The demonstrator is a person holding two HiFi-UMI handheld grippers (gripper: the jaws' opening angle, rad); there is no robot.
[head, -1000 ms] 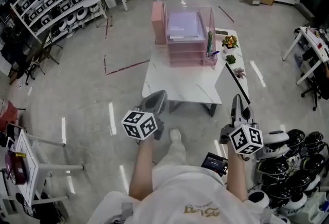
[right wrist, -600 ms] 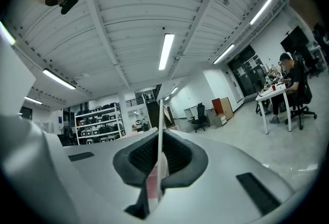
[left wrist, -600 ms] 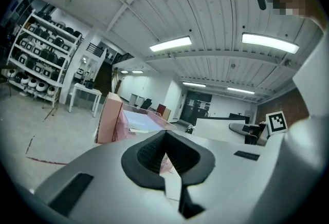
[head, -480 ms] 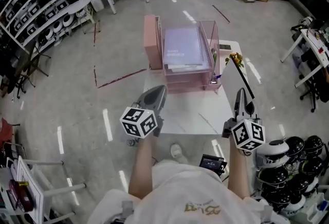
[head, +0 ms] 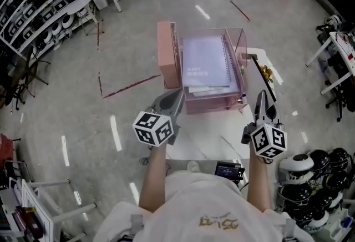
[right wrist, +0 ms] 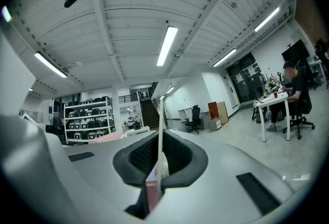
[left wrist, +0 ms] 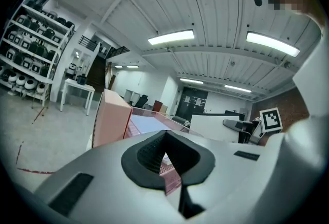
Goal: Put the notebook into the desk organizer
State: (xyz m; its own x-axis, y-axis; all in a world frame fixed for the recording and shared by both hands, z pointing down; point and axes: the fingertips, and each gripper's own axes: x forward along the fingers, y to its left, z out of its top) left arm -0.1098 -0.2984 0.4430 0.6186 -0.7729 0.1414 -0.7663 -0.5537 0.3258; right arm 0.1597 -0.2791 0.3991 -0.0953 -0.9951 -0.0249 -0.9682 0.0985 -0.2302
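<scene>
Both tools look empty in the head view: left gripper [head: 177, 92] and right gripper [head: 259, 95] are clenched, short of the desk organizer [head: 213, 103] at the table's [head: 202, 144] far edge. The notebook [head: 205, 62] lies flat in its top tray, ahead of and between them. The left gripper view puts the notebook [left wrist: 146, 124] beyond its touching jaws, and the right gripper view shows jaws pressed together on nothing, so reaching in like this would probably shove the organizer, not grasp.

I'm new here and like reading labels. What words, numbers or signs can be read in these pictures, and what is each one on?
Nothing can be read for certain.
Notebook, in the pink desk organizer: pale print on the cover, too blurred to read.
Shirt: gold print, upside down, not legible.
Small screen at the person's waist: too small to read.
Cubes on the left gripper and right gripper: square patterns, no words.
</scene>
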